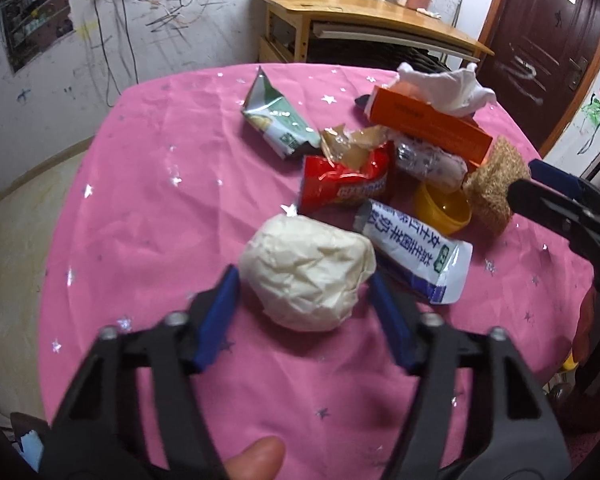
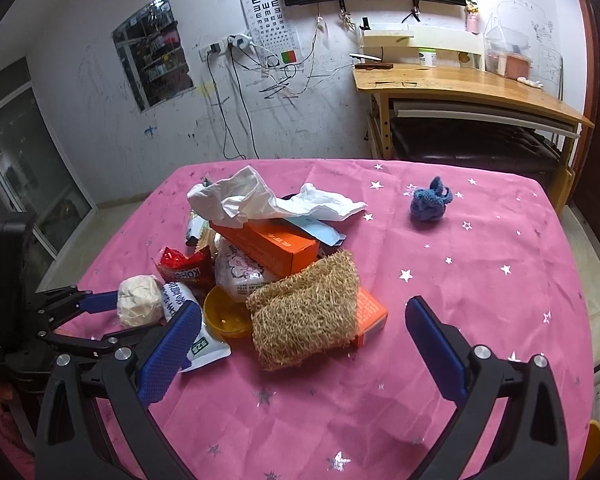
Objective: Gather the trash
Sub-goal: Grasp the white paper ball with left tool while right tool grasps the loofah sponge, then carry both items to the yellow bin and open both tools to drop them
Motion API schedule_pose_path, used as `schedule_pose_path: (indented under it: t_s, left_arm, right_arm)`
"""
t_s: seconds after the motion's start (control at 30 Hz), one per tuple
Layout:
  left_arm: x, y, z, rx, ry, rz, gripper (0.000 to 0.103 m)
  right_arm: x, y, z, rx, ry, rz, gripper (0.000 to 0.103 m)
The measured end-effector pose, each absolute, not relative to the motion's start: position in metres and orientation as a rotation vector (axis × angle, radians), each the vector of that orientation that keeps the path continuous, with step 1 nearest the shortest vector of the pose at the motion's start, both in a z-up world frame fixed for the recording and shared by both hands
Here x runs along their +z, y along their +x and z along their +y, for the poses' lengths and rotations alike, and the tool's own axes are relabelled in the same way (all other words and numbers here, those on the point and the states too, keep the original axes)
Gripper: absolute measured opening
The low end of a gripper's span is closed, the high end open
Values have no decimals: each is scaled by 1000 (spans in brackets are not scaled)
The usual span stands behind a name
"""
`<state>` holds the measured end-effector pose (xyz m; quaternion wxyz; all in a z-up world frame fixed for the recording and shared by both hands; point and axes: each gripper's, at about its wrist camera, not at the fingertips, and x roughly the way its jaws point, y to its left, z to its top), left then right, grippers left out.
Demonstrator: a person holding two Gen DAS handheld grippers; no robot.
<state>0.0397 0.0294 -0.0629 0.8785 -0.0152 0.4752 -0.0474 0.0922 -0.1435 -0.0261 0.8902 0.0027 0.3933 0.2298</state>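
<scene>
Left tongs (image 1: 304, 286) straddle crumpled paper ball (image 1: 306, 270) on pink desk (image 1: 160, 200), pads beside it, contact unclear. Right tongs (image 2: 304, 344) spread apart, empty, near loofah pad (image 2: 306, 312).

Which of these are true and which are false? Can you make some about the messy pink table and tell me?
1. The crumpled white paper ball sits between the left gripper's blue fingers. True.
2. The right gripper is squeezing the tan scrubby loofah pad. False: its jaws are wide open and hold nothing.
3. The small blue knitted toy is buried in the trash pile. False: it sits alone on the pink starry tablecloth.
4. White tissue lies on top of the long orange cardboard box. True.
5. The yellow round plastic bowl is upside down. False: it opens upward.
</scene>
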Motion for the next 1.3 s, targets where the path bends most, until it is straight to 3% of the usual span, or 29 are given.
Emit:
schedule_pose_path:
  t_s: [0.23, 0.27, 0.3, 0.33, 0.5, 0.57, 1.0, 1.3]
  left_arm:
    - [-60, 36, 37, -105, -65, 959, 50]
    - [-59, 35, 39, -103, -69, 954, 50]
    - [-58, 36, 39, -100, -71, 949, 50]
    - [-56, 35, 41, -94, -72, 938, 50]
    - [-46, 30, 43, -83, -75, 914, 50]
    - [-42, 29, 42, -75, -69, 908, 50]
    - [-9, 29, -2, -143, 9, 850, 50]
    - [9, 43, -96, -394, 101, 844, 50]
  right_arm:
    - [-35, 103, -137, 456, -29, 842, 64]
    - [-35, 103, -137, 453, -35, 838, 56]
    - [-34, 104, -138, 449, -32, 834, 42]
    - [-33, 104, -141, 441, -21, 825, 36]
    - [-25, 96, -151, 440, -5, 778, 33]
    - [-20, 93, -158, 440, 14, 756, 21]
    - [4, 69, -224, 404, 168, 664, 21]
    - [17, 13, -333, 168, 244, 577, 21]
